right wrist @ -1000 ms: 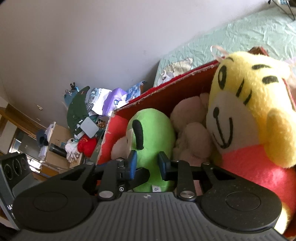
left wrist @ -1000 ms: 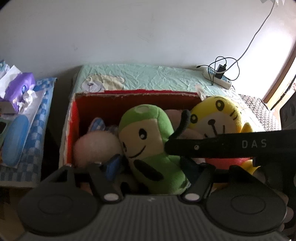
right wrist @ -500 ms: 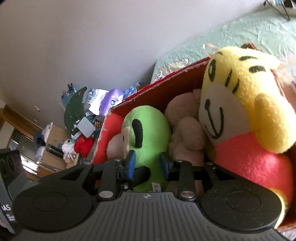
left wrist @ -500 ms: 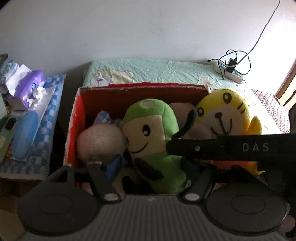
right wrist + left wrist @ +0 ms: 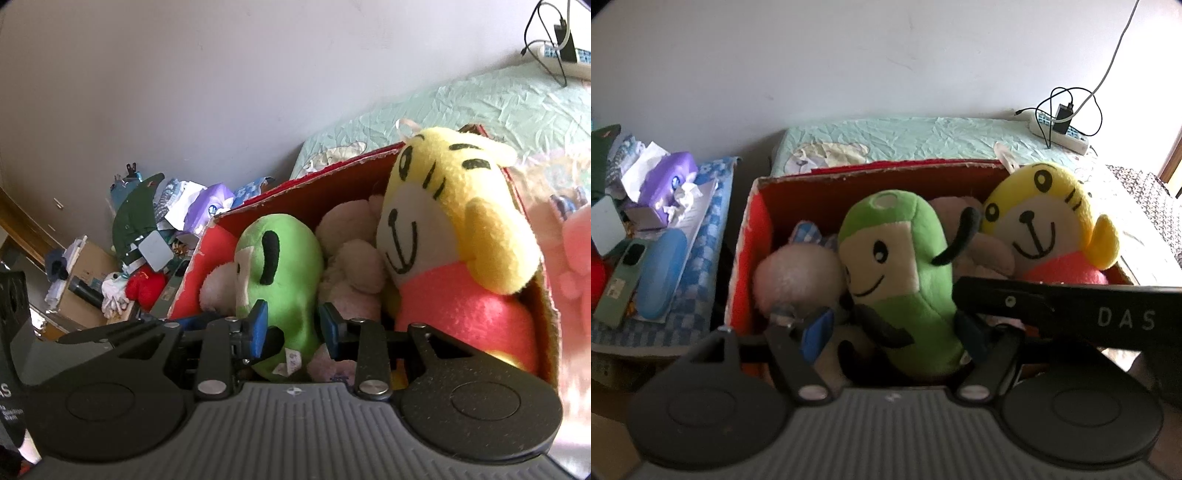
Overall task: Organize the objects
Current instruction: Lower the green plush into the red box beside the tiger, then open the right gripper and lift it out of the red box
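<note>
Both tongs gape around the green plush (image 5: 905, 280) in the red box (image 5: 753, 236); a careless lift could drag out the yellow tiger plush (image 5: 1045, 229) beside it.

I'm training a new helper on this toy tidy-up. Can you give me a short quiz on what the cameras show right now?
1. True or false: the green plush toy lies on the bed, outside the red box.
2. Which toy sits at the box's right end? A) the yellow plush toy B) a blue robot C) a doll
3. Fill in: both the left gripper and the right gripper have the ___ toy between their fingers.

Key: 1 false; 2 A; 3 green.
</note>
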### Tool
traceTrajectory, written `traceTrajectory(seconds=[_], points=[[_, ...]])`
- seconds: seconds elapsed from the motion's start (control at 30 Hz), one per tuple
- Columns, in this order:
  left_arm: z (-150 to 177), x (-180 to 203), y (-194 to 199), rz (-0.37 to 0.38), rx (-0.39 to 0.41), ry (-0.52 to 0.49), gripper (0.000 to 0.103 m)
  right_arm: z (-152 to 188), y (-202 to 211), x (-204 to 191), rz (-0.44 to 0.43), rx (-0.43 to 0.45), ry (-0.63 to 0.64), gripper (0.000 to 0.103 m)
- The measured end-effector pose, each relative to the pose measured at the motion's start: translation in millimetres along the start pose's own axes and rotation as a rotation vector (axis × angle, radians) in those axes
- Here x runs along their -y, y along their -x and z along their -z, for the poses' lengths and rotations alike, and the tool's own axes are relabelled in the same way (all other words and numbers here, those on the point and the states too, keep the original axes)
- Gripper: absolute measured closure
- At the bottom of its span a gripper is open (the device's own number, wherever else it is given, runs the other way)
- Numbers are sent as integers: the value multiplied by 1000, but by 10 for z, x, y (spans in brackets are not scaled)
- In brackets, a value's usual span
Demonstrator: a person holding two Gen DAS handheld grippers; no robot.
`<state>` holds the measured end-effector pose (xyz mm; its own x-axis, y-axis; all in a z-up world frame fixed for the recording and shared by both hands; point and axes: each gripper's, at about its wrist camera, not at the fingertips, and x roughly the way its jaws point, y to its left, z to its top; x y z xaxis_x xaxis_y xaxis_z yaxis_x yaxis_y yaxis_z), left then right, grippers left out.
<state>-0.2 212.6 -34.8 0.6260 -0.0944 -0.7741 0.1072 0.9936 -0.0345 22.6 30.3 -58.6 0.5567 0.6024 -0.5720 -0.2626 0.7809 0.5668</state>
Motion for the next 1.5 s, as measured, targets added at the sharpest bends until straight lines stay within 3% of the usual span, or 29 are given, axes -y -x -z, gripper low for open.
traceTrajectory(seconds=[0.73,1.5], points=[[159,152,49,-49,-35,7,28,179,189,-37,13,100,77,70],[194,308,220,-113,14,-9,20,326,428,106,3,163,90,75]])
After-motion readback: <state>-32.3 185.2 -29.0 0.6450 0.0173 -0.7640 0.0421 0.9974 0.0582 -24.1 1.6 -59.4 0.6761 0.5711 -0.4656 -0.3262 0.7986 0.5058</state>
